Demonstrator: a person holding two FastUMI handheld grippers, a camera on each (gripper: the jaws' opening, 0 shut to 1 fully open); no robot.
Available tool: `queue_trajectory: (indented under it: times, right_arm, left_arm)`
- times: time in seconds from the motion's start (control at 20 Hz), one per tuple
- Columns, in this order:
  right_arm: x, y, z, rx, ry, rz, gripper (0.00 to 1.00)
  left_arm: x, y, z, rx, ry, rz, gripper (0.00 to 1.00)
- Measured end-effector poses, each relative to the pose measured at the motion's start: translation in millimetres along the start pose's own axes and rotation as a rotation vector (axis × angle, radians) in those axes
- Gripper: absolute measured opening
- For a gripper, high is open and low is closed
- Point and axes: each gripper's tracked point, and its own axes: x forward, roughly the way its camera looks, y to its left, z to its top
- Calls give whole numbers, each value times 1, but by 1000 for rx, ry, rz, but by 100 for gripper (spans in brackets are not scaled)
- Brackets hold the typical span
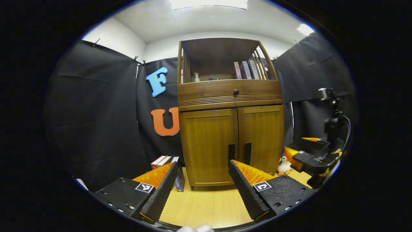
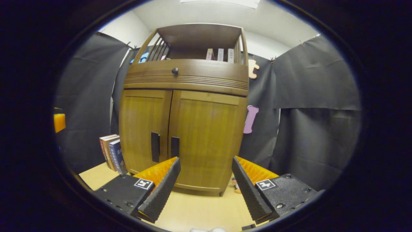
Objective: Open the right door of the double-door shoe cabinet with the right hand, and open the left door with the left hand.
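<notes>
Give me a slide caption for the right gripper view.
Open right tool facing the shoe cabinet, both doors shut, black handles side by side at centre.

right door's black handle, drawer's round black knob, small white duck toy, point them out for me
right door's black handle (image 2: pixel 174 147), right gripper view, middle of the bar
drawer's round black knob (image 1: pixel 236 91), left gripper view, its face
small white duck toy (image 1: pixel 284 166), left gripper view, its body
</notes>
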Motion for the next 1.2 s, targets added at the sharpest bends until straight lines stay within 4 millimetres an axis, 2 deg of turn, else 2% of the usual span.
queue_trajectory:
  times: [0.35,0.5,0.7,0.85,0.9,0.95,1.05,1.1,1.2]
  right_arm:
    - [102,53,-13,25,37,44,99]
    - [135,75,-17,27,67,65,97]
    - [165,88,-21,27,88,66,92]
    - [185,89,-28,20,104,54,84]
    - [189,90,-31,27,117,54,82]
    - [192,89,-32,35,123,52,79]
    - [201,89,-33,45,131,50,76]
    - [203,90,-34,47,136,52,75]
    - [209,89,-38,45,148,47,68]
  left_arm:
    - [-10,7,-7,-4,31,30,96]
    - [-11,13,-7,-6,42,46,96]
    - [-14,19,-7,-7,52,67,96]
    - [-16,21,-7,-26,53,77,96]
    - [-18,22,-7,-32,54,79,100]
    - [-19,23,-6,-33,52,82,96]
    - [-22,27,-6,-27,50,93,96]
    - [-23,30,-6,-25,51,99,100]
    - [-25,34,-8,-26,52,107,96]
